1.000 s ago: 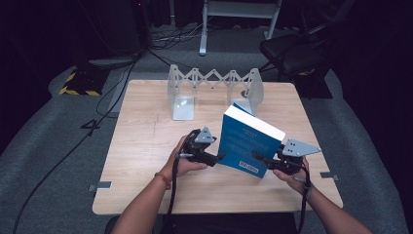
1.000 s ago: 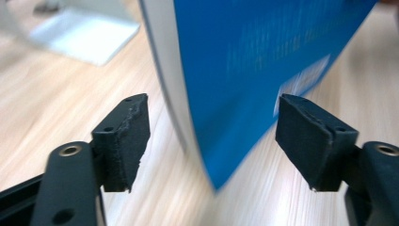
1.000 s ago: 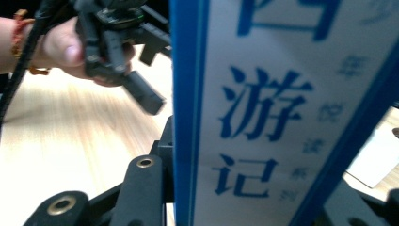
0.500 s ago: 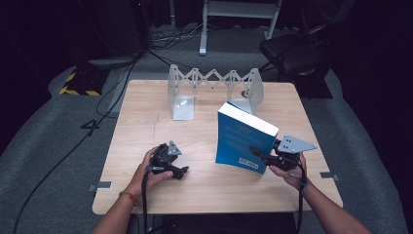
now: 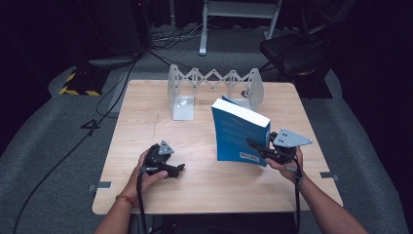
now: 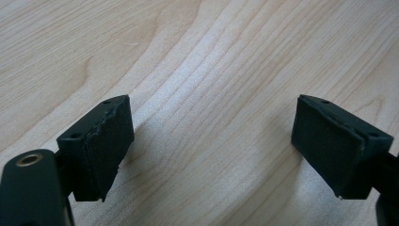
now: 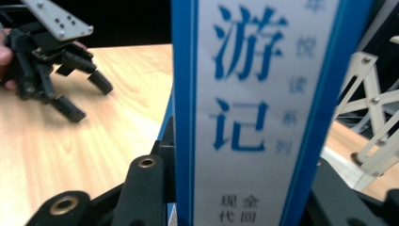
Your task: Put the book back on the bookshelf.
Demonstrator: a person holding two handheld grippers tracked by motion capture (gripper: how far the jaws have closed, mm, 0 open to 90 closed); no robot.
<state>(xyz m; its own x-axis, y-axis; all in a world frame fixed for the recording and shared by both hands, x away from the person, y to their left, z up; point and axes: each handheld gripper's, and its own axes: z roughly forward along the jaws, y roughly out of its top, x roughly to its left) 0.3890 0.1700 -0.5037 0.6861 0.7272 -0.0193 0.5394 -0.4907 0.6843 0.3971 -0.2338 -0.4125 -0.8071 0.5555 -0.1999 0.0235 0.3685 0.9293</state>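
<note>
A pale wooden surface [image 5: 146, 122] fills the middle of the high view, with dark floor around it. At its far edge stands a white folding rack [image 5: 214, 84] with a zigzag lattice between two end plates. In front of the rack, right of centre, a blue book [image 5: 239, 131] stands tilted on its lower edge, its cover facing the person. The right gripper [image 5: 258, 147] clamps the book near its lower right corner, jaws closed on it; in the right gripper view the white spine with blue characters rises between the jaws. The left gripper [image 5: 178, 168] rests low over the bare surface at the near left, well apart from the book. Its jaws have just been opening and stand wide apart with only wood grain between them.
</note>
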